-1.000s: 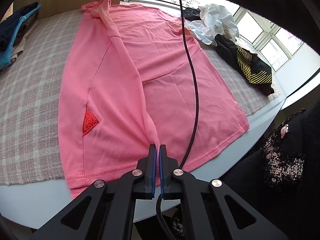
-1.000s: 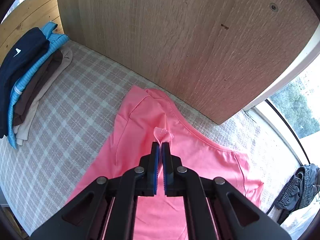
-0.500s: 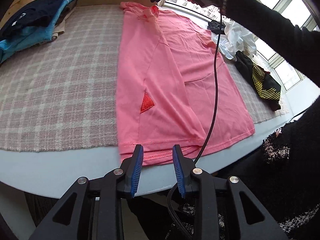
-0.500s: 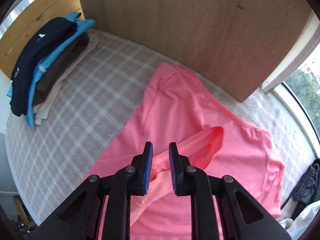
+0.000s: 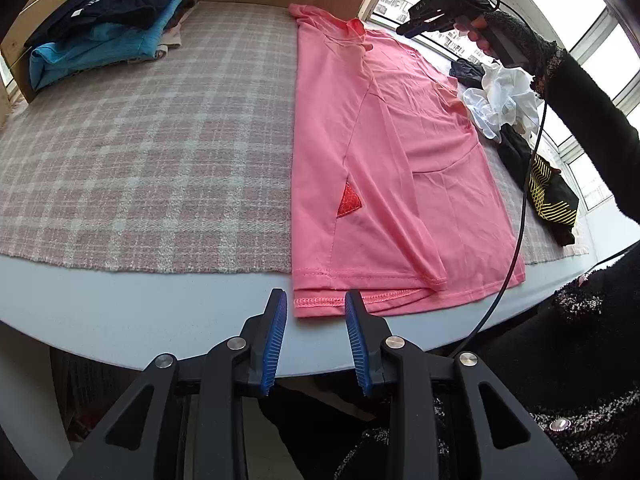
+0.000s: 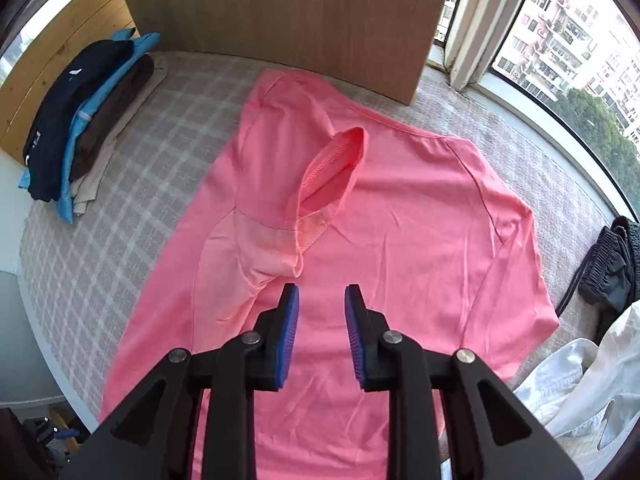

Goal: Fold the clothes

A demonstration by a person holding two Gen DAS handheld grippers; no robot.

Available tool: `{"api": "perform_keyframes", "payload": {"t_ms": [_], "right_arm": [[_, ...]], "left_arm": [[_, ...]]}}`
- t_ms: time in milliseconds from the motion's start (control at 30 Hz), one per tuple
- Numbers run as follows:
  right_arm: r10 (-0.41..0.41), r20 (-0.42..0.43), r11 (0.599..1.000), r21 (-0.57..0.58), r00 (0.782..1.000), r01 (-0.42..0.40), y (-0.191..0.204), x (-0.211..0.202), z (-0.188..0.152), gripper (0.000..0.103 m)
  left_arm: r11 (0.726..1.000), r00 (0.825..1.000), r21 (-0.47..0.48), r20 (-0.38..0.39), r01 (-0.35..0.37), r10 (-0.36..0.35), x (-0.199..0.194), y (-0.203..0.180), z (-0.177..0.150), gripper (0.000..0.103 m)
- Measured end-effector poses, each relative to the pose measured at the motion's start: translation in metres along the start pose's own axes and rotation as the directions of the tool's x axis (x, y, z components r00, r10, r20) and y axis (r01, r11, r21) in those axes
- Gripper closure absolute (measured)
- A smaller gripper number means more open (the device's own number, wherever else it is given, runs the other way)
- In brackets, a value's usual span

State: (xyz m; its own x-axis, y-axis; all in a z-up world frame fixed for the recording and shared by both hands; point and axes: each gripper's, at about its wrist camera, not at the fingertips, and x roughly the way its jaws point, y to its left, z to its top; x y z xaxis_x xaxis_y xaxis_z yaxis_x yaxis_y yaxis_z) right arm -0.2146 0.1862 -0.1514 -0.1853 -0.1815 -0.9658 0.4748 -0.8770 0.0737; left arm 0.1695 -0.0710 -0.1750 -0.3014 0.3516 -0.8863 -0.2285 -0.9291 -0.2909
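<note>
A pink T-shirt (image 5: 400, 160) lies flat on the checked cloth (image 5: 140, 160), its left side folded over the middle. The folded sleeve (image 6: 332, 172) rests loose on the shirt (image 6: 420, 248). My left gripper (image 5: 316, 300) hovers open just off the shirt's near hem, above the table edge, with nothing between its fingers. My right gripper (image 6: 322, 292) hangs above the shirt's upper part, just below the sleeve. Its jaws are opening and hold nothing. In the left wrist view a hand holds the right gripper (image 5: 440, 12) above the collar end.
Folded clothes are stacked (image 5: 112, 28) at the far left by a wooden panel (image 6: 300, 12). A white garment (image 5: 500, 100), a black-and-yellow one (image 5: 548, 192) and a black one (image 6: 612, 264) lie right of the shirt. A black cable (image 5: 520, 220) hangs over its right side.
Both grippers were shut on the shirt's folded edge, one at the hem, one at the sleeve. Both have let go and opened, and the fold now lies flat.
</note>
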Motion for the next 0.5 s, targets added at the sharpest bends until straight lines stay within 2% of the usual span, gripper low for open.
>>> {"api": "perform_keyframes", "payload": {"t_ms": [133,267,500], "right_arm": [[0.061,-0.039,0.996,-0.066,0.997,-0.063,0.033,0.009,-0.018,0.069],[0.02,-0.088,0.996,-0.087,0.996,-0.028,0.039,0.025,-0.027,0.069],[0.021,-0.109,0.997,-0.078,0.994,-0.029,0.037,0.031,-0.039,0.069]], "left_arm": [[0.999,0.999,0.03,-0.031,-0.027,0.028,0.001,0.003,-0.005,0.065],[0.997,0.999,0.076,-0.049,0.002,0.002,0.019,0.002,0.004,0.065],[0.993,0.998,0.115,-0.065,0.015,-0.008,0.036,0.009,0.012,0.065]]}}
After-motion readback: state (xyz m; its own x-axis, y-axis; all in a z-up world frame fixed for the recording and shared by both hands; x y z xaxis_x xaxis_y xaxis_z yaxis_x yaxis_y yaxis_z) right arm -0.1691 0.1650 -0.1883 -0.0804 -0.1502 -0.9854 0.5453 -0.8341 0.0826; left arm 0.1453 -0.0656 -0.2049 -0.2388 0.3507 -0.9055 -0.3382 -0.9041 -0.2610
